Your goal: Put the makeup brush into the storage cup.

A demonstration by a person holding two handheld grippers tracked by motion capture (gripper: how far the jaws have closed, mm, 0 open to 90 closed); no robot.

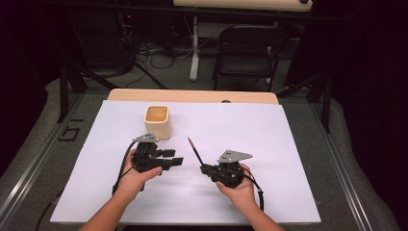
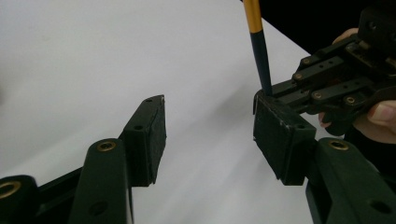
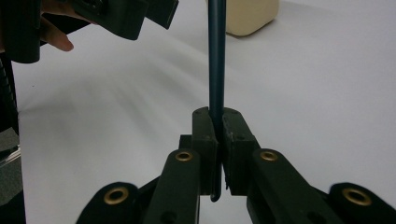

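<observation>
A cream-coloured cup with rounded corners stands upright on the white sheet that covers the table, toward the far left; looking down into its mouth, only a bare tan inside can be seen, nothing lying in it. In the right gripper view the cup's lower part shows at the far end of the sheet. The left tongs, held in the person's left hand, sit just in front of the cup and to its right, pointing toward the other hand. The jaws stand spread, with bare white sheet between the pads and nothing pinched. The right tongs, held in the right hand, are pressed together on the dark lower end of a thin paintbrush. In the right gripper view the brush handle rises straight up from between the closed pads, its butt end poking out below them. From above the brush slants up and away to the left, its tip raised over the sheet between the two tongs. In the left gripper view its dark handle changes to yellow higher up.
</observation>
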